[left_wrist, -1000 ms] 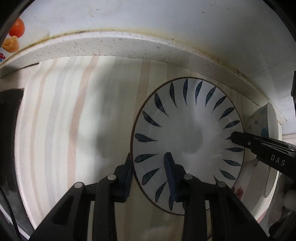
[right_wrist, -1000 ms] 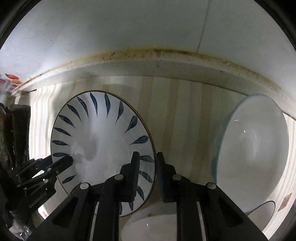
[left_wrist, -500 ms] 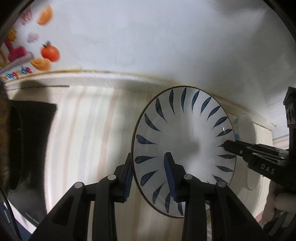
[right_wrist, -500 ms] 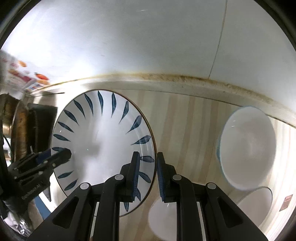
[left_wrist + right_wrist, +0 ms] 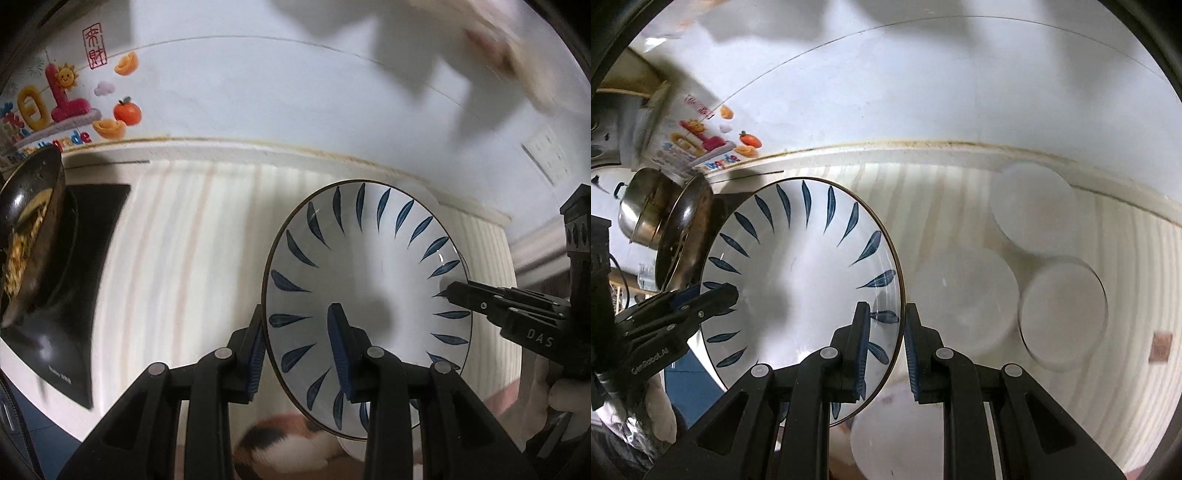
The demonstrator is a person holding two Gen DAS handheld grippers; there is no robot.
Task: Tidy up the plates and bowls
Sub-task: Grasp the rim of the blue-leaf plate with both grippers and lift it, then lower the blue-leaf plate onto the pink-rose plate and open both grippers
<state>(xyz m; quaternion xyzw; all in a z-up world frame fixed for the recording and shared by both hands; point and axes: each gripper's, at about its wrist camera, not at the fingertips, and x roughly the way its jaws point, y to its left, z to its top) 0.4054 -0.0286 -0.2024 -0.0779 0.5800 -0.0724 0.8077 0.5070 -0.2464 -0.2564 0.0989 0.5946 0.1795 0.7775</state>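
Observation:
A white plate with blue leaf marks [image 5: 369, 266] is held in the air between both grippers, well above the striped counter mat [image 5: 177, 266]. My left gripper [image 5: 297, 350] is shut on the plate's left rim. My right gripper [image 5: 884, 350] is shut on the plate's [image 5: 805, 273] right rim, and it also shows at the right of the left wrist view [image 5: 491, 306]. Three white bowls or plates [image 5: 964, 295] [image 5: 1032, 210] [image 5: 1062, 314] lie blurred on the mat at the right. Another white dish [image 5: 897, 435] lies under my right gripper.
A black cooktop [image 5: 81, 258] with a pan of food [image 5: 26, 236] stands at the left. A steel pot [image 5: 646, 210] stands behind it. The tiled wall with a colourful sticker [image 5: 62, 107] runs along the back. A socket [image 5: 546, 155] is on the wall at right.
Both grippers have lifted the plate higher off the mat. The view has pulled back, so the cooktop, pan and more dishes have come into sight.

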